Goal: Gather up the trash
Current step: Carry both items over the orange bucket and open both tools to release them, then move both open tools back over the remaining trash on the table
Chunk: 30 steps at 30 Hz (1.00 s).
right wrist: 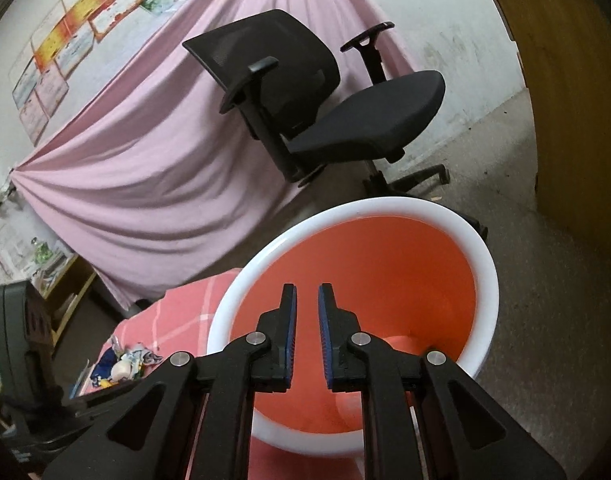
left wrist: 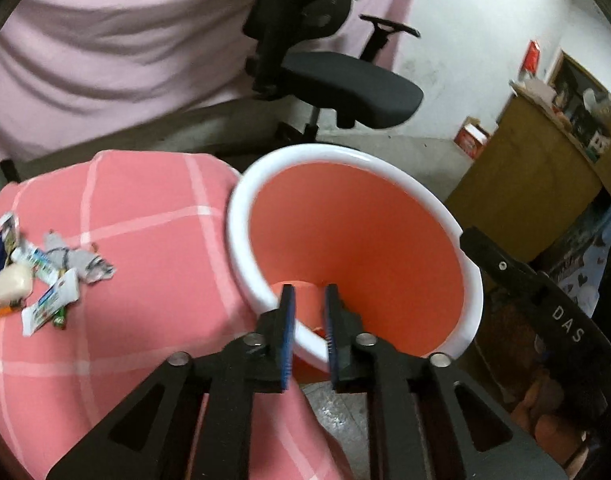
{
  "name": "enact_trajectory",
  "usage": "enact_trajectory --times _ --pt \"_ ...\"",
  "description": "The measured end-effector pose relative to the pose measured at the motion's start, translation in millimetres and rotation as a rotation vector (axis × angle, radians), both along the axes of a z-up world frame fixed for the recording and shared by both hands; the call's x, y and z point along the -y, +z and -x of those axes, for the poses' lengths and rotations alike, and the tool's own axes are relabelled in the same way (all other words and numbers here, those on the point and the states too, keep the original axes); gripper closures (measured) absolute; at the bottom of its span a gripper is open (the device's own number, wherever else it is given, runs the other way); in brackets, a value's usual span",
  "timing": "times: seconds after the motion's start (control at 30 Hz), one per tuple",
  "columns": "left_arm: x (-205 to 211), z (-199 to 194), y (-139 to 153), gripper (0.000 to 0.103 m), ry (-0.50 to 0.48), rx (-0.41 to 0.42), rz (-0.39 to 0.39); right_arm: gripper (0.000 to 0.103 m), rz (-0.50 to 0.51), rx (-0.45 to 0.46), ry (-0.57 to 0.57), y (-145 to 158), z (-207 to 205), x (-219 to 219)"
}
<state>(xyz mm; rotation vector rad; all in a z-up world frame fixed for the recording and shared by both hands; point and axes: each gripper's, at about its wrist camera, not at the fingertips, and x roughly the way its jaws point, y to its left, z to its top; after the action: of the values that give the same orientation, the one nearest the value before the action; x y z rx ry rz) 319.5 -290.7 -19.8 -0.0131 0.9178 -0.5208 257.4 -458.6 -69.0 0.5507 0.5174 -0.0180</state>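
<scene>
An orange bin with a white rim [left wrist: 241,200] stands at the edge of a table with a pink checked cloth [left wrist: 153,216]. My left gripper [left wrist: 309,300] is shut on the bin's near rim, one finger inside and one outside. A pile of trash [left wrist: 37,276], wrappers, a tube and a white lump, lies on the cloth at the left. In the right wrist view my right gripper [right wrist: 307,300] hovers over the same bin's [right wrist: 485,272] mouth, jaws slightly apart with nothing between them. The trash pile [right wrist: 125,364] shows small at the lower left there.
A black office chair [left wrist: 337,76] stands behind the bin, in front of a pink draped sheet [right wrist: 145,152]. A wooden cabinet [left wrist: 525,168] is at the right. The other gripper's black body [left wrist: 545,304] is close on the right.
</scene>
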Motion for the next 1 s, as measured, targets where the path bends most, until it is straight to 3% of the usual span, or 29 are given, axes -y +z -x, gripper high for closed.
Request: enact_trajectory --times 0.07,0.13,0.33,0.37,0.4,0.43,0.5,0.53,0.57,0.67,0.77,1.0 --pt "-14 2 7 0.075 0.029 0.024 0.038 0.088 0.014 0.008 0.008 2 0 -4" --pt "-27 9 18 0.070 0.057 0.058 0.061 0.075 0.026 0.020 0.015 6 0 -9" --pt "-78 30 46 0.053 0.203 0.211 0.038 0.071 0.124 0.066 0.026 21 5 -41" --pt "-87 33 49 0.047 0.224 0.235 0.029 0.066 0.150 0.073 0.027 25 5 -47" --pt "-95 37 52 0.046 0.244 0.260 0.022 0.049 0.173 0.086 0.030 28 7 -54" --pt "-105 42 55 0.042 0.264 0.288 0.017 0.041 0.198 0.112 0.040 32 10 -64" --pt "-123 52 57 0.025 0.303 0.337 0.013 0.035 0.230 0.151 0.059 39 14 -78" --pt "-135 60 59 0.010 0.331 0.365 0.016 0.031 0.249 0.172 0.068 42 16 -86" --pt "-149 71 59 0.006 0.366 0.401 0.026 0.028 0.268 0.198 0.075 45 20 -95" --pt "-183 92 62 0.006 0.429 0.475 0.086 0.018 0.285 0.280 0.094 53 29 -116" --pt "-210 106 60 0.005 0.474 0.505 0.112 0.000 0.301 0.376 0.106 60 40 -137" --pt "-267 138 60 0.005 0.574 0.605 0.108 0.000 0.362 0.551 0.179 67 57 -187"
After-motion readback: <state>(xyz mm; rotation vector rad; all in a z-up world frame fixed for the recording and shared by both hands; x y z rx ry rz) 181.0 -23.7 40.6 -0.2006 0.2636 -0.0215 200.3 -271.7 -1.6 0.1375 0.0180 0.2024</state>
